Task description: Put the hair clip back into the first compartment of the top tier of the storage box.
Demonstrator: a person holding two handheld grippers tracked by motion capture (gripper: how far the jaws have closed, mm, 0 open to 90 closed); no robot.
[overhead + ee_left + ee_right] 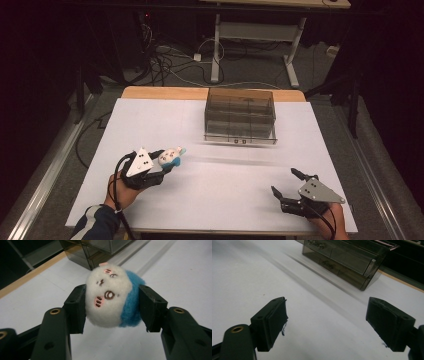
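Tongs in my left hand pinch a small plush toy from both sides; in the left gripper view its white face and blue back sit squeezed between the two black jaws, lifted just off the white counter. It hangs near the counter's front left corner. My right tongs are spread wide with nothing between them, low over the counter near its front right corner. A smoky clear drawer box stands toward the far edge, well apart from both.
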